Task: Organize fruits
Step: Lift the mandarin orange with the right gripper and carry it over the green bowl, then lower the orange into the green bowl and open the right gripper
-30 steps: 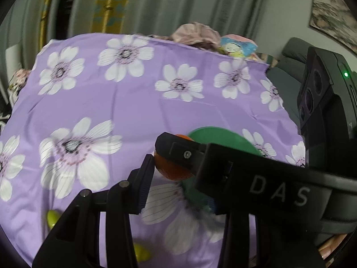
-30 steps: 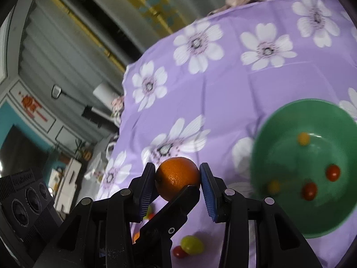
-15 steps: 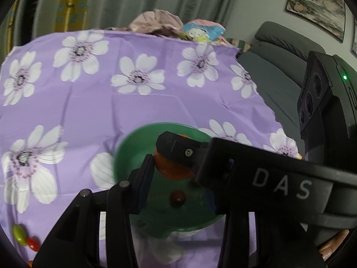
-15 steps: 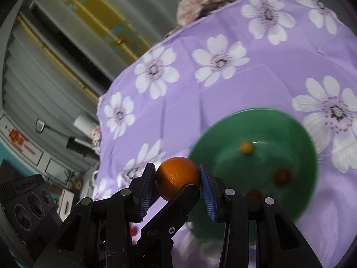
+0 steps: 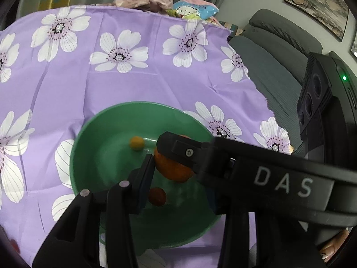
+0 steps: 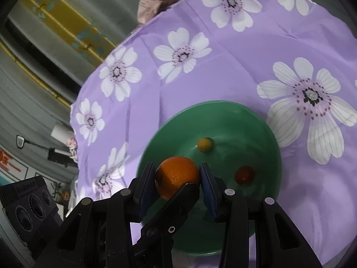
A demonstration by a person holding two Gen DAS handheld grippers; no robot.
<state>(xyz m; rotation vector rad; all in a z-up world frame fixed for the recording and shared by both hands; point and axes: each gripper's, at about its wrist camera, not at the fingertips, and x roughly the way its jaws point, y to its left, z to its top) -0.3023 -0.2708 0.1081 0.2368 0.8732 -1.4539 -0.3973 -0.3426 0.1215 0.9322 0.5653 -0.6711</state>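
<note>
— Right wrist view first: what's biggest?
— A purple tablecloth with white flowers, and on it a green bowl.
— And the grippers?
— The right gripper is clamped on an orange, above the bowl's near-left edge. In the left wrist view the left gripper sits over the bowl too, but the right gripper's arm crosses its fingers; I cannot tell its state.
— Smaller things?
— In the bowl, apart: a red tomato and a small yellow fruit.
</note>
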